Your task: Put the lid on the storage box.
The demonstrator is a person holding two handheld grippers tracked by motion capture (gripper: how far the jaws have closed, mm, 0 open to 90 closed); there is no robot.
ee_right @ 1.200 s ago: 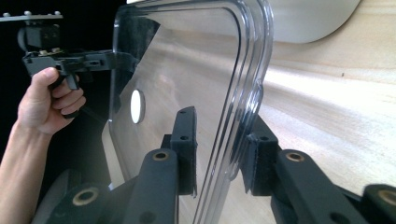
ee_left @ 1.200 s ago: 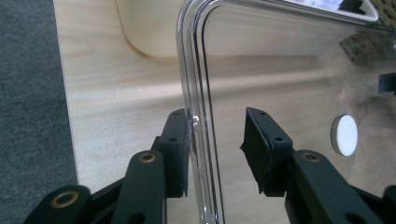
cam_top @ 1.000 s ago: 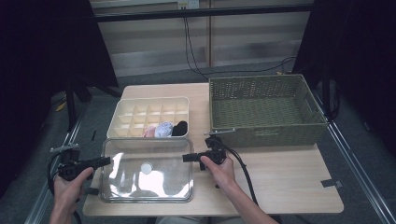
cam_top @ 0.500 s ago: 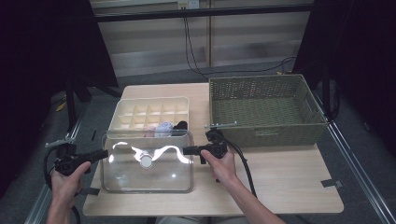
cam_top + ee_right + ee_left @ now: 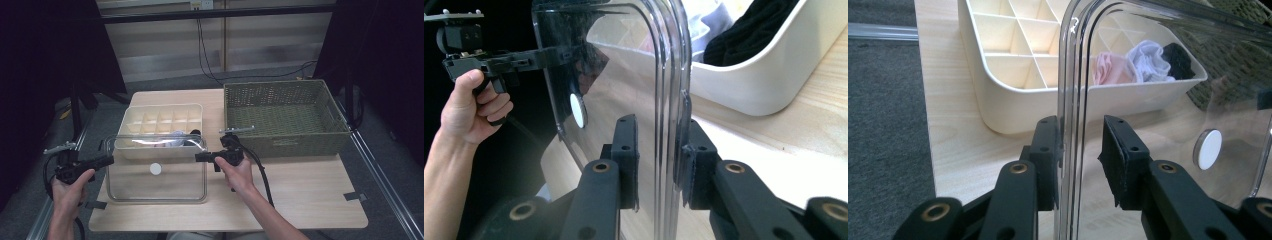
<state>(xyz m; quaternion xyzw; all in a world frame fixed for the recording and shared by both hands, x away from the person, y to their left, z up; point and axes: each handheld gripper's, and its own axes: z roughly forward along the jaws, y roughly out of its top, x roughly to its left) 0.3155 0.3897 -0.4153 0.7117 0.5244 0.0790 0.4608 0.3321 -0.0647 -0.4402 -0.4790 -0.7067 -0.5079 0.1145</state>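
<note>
Clear plastic lid (image 5: pixel 156 170), white round sticker (image 5: pixel 156 169) near its middle, is tilted up over the near-left of the wooden table (image 5: pixel 300 195), far edge raised. Left gripper (image 5: pixel 102 161) straddles the lid's left rim; in the left gripper view one pad sits on the rim and the other looks slightly off it, so can't tell if it's a firm clamp. Its jaws have just been closing with the rim between them. Right gripper (image 5: pixel 200 157) pinches the right rim, both pads against the plastic. Just behind: cream divided organiser tray (image 5: pixel 162 117) with pink, white and black folded socks (image 5: pixel 1148 62) in its near compartments. Far right: olive woven basket (image 5: pixel 285 117).
</note>
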